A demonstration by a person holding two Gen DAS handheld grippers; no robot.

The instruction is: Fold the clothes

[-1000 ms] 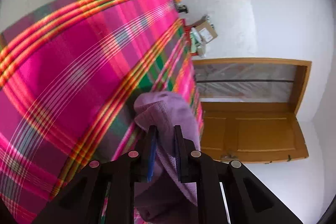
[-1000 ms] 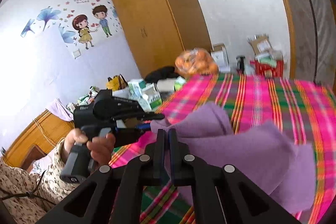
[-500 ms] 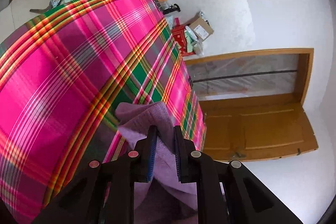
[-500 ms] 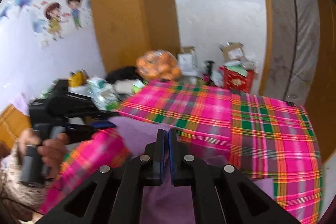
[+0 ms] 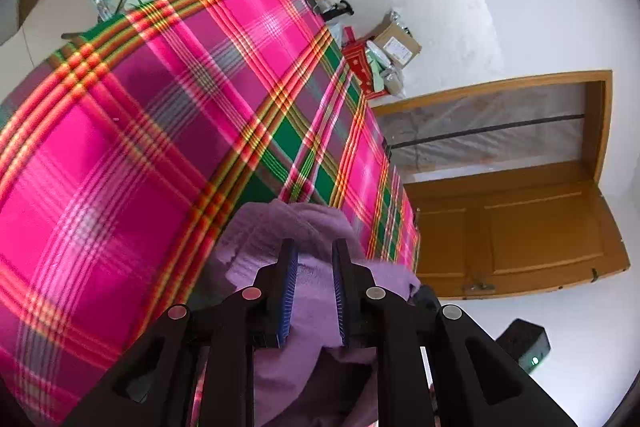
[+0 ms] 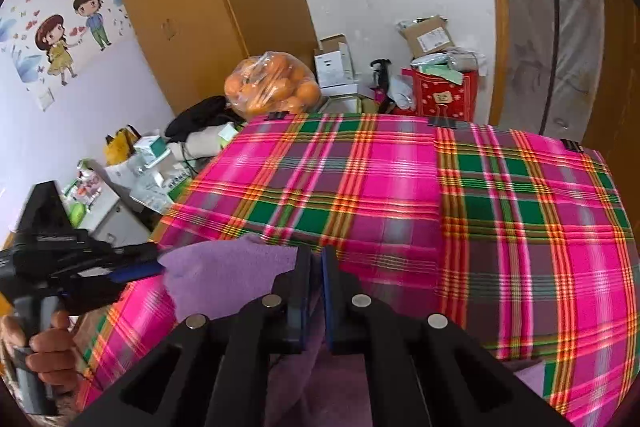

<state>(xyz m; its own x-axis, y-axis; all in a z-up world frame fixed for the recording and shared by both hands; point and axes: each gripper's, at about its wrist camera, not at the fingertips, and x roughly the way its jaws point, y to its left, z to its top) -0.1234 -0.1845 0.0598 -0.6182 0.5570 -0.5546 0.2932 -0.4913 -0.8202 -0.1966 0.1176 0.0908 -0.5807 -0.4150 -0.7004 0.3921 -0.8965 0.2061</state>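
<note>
Since a sec ago, right gripper has swung low toward the plaid tablecloth, and the purple garment that billowed up in front of it now hangs low near the cloth's near edge. Left gripper barely shifted; its view takes in more of the cloth's far end.

Both grippers pinch the purple garment, w/ jaws narrow: left jaws sit a small gap apart on a thick bunch of fabric; right jaws nearly shut on a thinner edge. In right wrist view the left gripper clamps the garment's pointed left corner, person's hand on its handle.

Likely reason for the two-corner hold: keep one edge stretched btwn grippers so it lays flat on the tablecloth for folding.

Garment sits at the tablecloth's near edge, directly under and btwn both sets of jaws; rest of cloth bare out to bag of oranges beyond its far edge.
</note>
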